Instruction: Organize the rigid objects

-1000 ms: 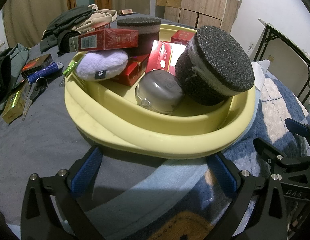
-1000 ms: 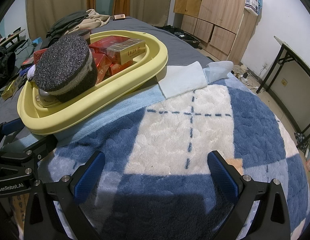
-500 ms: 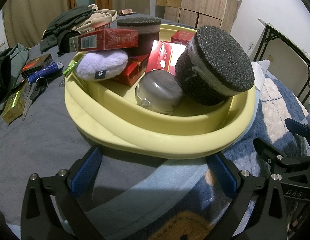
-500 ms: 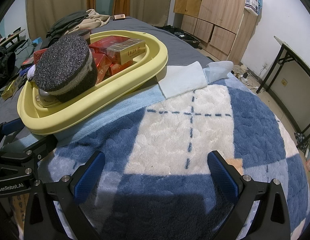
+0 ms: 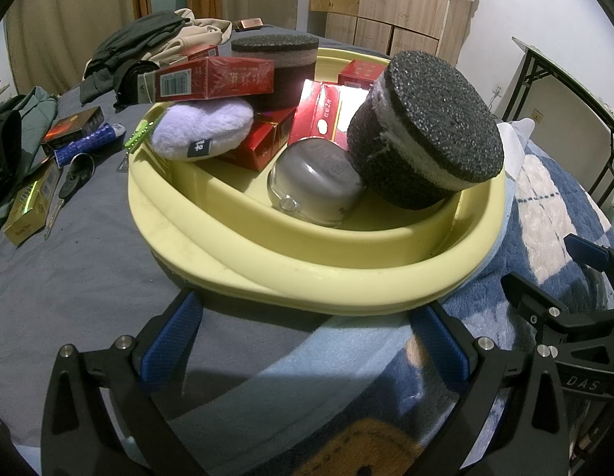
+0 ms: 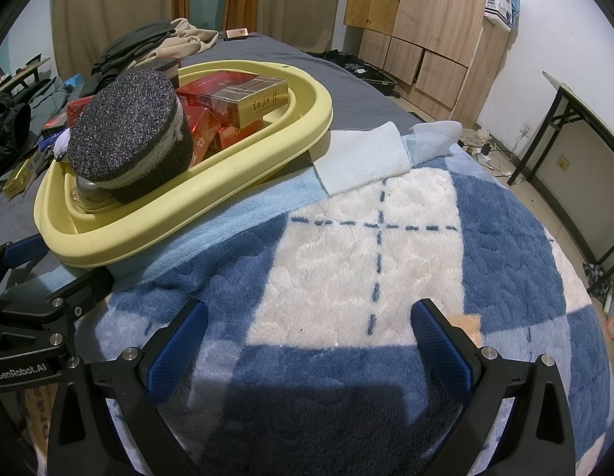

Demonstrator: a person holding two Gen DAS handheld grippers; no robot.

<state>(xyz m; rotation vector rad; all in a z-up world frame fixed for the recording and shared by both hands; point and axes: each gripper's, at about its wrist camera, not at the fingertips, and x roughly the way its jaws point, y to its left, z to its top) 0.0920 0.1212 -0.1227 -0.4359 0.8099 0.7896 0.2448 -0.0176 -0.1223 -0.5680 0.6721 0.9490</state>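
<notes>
A yellow basin (image 5: 291,269) sits on the bed, also in the right wrist view (image 6: 212,182). It holds a tilted black foam cylinder (image 5: 430,131), a second foam cylinder (image 5: 275,59) at the back, several red boxes (image 5: 215,79), a gold-sided box (image 6: 251,99), a purple plush pad (image 5: 204,131) and an upturned metal bowl (image 5: 315,186). My left gripper (image 5: 303,341) is open and empty just in front of the basin's near rim. My right gripper (image 6: 307,341) is open and empty over the blue and white blanket (image 6: 386,261), right of the basin.
Left of the basin on the grey sheet lie a dark box (image 5: 73,127), a blue tube (image 5: 89,142), scissors (image 5: 65,190) and a yellow box (image 5: 29,206). Clothes (image 5: 148,43) are piled behind. A light blue cloth (image 6: 362,158) lies by the basin. Wardrobes and a black table frame (image 6: 576,127) stand to the right.
</notes>
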